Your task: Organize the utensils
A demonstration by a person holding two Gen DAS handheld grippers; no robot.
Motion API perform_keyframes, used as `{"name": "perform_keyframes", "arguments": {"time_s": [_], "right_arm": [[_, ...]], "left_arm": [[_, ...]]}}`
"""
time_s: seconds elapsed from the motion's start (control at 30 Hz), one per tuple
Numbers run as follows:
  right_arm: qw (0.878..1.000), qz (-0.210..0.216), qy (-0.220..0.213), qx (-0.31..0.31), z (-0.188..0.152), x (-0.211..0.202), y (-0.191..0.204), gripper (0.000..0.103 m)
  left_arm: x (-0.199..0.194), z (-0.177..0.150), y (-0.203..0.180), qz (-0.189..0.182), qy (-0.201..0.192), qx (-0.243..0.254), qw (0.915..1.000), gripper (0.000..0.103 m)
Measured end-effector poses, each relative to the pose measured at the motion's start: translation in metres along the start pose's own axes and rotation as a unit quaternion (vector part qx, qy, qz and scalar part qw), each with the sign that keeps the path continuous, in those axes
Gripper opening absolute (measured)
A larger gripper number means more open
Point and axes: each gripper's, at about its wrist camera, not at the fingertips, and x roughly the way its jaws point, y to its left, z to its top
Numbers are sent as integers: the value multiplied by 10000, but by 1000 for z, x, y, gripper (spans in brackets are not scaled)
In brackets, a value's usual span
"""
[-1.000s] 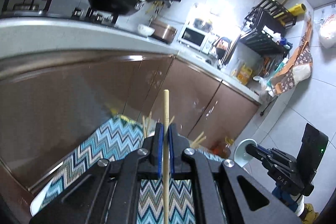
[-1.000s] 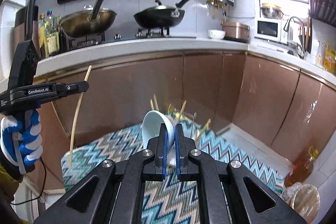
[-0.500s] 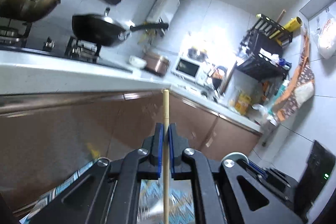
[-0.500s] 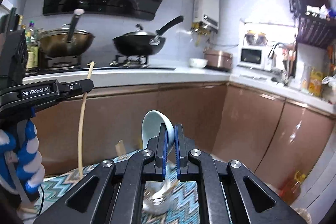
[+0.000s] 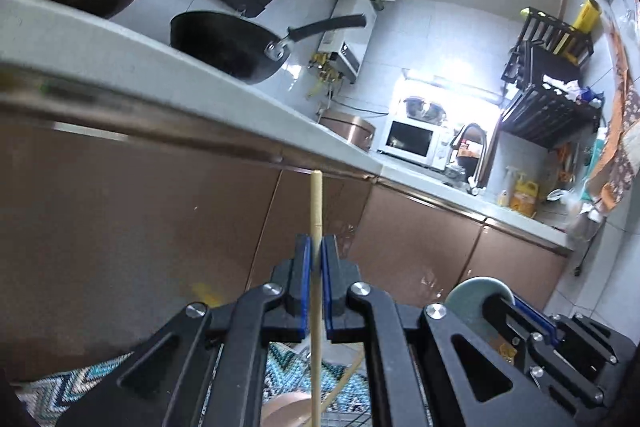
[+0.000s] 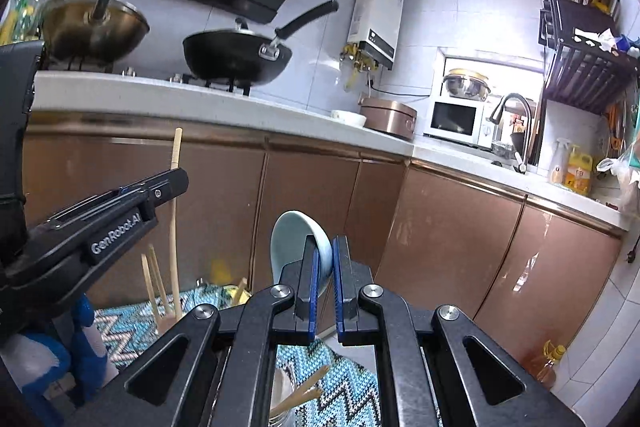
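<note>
My left gripper (image 5: 315,251) is shut on a pale wooden chopstick (image 5: 316,211) that stands upright through its jaws. From the right wrist view, that left gripper (image 6: 170,187) is at the left with the chopstick (image 6: 174,227) hanging down from it. My right gripper (image 6: 325,255) is shut on a pale blue ceramic spoon (image 6: 294,243), whose bowl sticks up to the left of the fingers. The right gripper (image 5: 520,315) and the spoon (image 5: 472,297) also show at the lower right of the left wrist view. More chopsticks (image 6: 154,287) stand in a holder below.
Brown cabinet fronts (image 6: 440,227) fill the middle, under a white counter (image 6: 224,107) with a black wok (image 6: 236,57) and a steel pot (image 6: 92,31). A zigzag mat (image 6: 344,379) lies below. A blue-gloved hand (image 6: 40,359) holds the left gripper. An oil bottle (image 6: 550,363) stands on the floor at the right.
Both grippers have moved nearer the cabinets with the chopstick and spoon still held. The counter edge now sits higher in both views and the mat has dropped to the bottom.
</note>
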Motion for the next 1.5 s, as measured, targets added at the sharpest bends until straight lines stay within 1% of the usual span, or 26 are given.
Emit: {"name": "perform_keyframes", "arguments": {"time_s": [0.13, 0.2, 0.23, 0.27, 0.3, 0.33, 0.4, 0.47, 0.53, 0.6, 0.73, 0.8, 0.87, 0.93, 1.07, 1.13, 1.2, 1.33, 1.4, 1.5], "right_arm": [[9999, -33, 99, -122, -16, 6, 6, 7], [9998, 65, 131, -104, -21, 5, 8, 8], [9998, 84, 139, -117, -22, 4, 9, 8], [9998, 77, 158, -135, -24, 3, 9, 11], [9997, 120, 188, -112, -24, 3, 8, 14], [9996, 164, 218, -64, -24, 1, 6, 16], [9996, 171, 209, -9, -21, -5, 3, 31], [9996, 184, 202, 35, -18, -11, 0, 34], [9995, 201, 224, 68, -15, -19, -3, 34], [9995, 190, 209, 116, -10, -32, -4, 35], [9995, 176, 129, 224, -1, -66, -8, 35], [9996, 165, 86, 214, 3, -86, -7, 37], [9995, 168, 99, 236, 5, -104, -7, 39], [9993, 175, 135, 291, 5, -125, -7, 40], [9986, 170, 216, 442, 4, -156, -6, 49], [9982, 155, 245, 522, 3, -171, -5, 52], [9980, 135, 267, 559, 2, -183, -1, 58], [9975, 107, 305, 624, 2, -203, 6, 67], [9974, 77, 302, 643, 1, -210, 8, 78], [9971, 30, 283, 713, 1, -220, 9, 87]], "left_arm": [[3, -21, 1, 136, -49, 78, 9999, 5], [4, -28, 3, 113, -3, 71, 9999, 8], [4, -30, 4, 118, 37, 86, 9999, 11], [2, -30, 4, 112, 81, 100, 9999, 24], [1, -30, 5, 83, 124, 87, 9999, 33], [-3, -29, 7, 58, 181, 43, 9998, 35], [-12, -23, 10, 25, 297, 24, 9996, 41], [-25, -16, 12, 24, 422, 76, 9991, 47], [-39, -7, 14, 35, 541, 194, 9983, 48], [-58, 3, 16, 154, 738, 464, 9961, 51], [-97, 25, 25, 362, 1044, 808, 9906, 52], [-116, 36, 29, 458, 1136, 1026, 9872, 55], [-137, 43, 34, 445, 1169, 1107, 9860, 56], [-159, 50, 38, 464, 1123, 1164, 9857, 56], [-193, 55, 41, 527, 1026, 1371, 9838, 61], [-207, 56, 41, 538, 1013, 1499, 9820, 62], [-219, 56, 41, 525, 1022, 1573, 9808, 63], [-234, 59, 38, 587, 1021, 1714, 9781, 65], [-244, 60, 37, 645, 986, 1745, 9776, 67], [-254, 62, 33, 775, 852, 1722, 9783, 69]]}}
